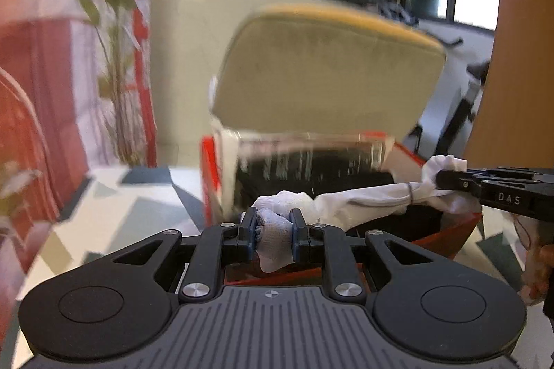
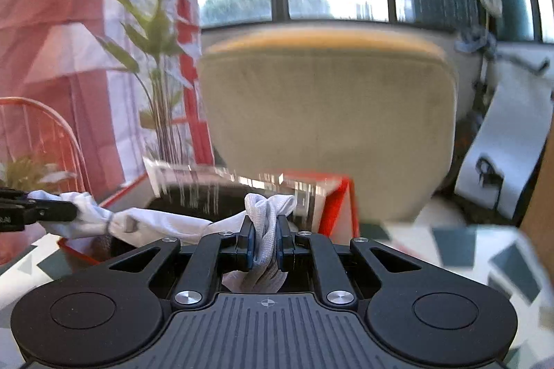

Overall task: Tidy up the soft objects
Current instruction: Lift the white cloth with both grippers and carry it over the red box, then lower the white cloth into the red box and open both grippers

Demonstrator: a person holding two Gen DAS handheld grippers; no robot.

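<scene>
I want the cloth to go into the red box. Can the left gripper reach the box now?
Probably yes: the left gripper, shut on the white cloth, is right before the open red box, nothing between.

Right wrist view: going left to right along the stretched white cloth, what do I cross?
Left tongs pinching the cloth end → white cloth stretched over the red box → right tongs clamped on its other end → patterned tabletop.
</scene>
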